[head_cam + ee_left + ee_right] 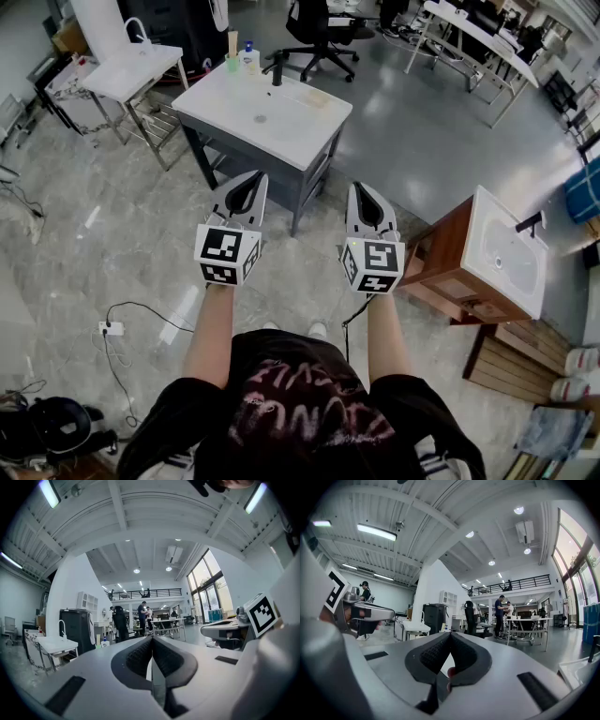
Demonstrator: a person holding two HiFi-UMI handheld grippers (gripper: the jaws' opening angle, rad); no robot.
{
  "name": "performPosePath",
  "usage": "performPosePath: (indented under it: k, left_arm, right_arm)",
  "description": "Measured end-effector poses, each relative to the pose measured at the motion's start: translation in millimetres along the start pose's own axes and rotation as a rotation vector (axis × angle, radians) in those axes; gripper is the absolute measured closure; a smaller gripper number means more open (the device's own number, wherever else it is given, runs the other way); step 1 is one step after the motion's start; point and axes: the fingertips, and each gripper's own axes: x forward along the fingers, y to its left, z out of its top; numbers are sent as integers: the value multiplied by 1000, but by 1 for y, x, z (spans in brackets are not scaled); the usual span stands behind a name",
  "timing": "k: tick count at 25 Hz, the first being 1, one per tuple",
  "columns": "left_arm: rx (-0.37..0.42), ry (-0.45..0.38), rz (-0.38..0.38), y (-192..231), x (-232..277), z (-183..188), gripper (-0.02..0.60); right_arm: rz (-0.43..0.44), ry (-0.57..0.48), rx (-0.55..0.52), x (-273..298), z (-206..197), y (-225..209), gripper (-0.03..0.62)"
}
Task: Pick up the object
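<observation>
The black short-sleeved T-shirt (309,412) bears pink lettering (314,424). The grey left tongs (253,178) and right tongs (362,189) have black ribbed pads (140,657) and 1 black-and-white marker cube (228,254) each.

Head camera looks steeply down; left claw (254,176) and right claw (362,187) cameras face level, sharing the black cabinet (77,627).

There are two grippers, the left gripper (254,182) and the right gripper (362,191). There are three sinks (281,112) (131,70) (511,253) and one chair (319,28).
</observation>
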Motion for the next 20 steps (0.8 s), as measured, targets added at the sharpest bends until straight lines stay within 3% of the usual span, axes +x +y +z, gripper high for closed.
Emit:
performPosePath:
  k: [20]
  left_arm:
    - [-9,14,-39,18,3,-17,566]
  right_arm:
    - [-47,2,12,10,-9,11,580]
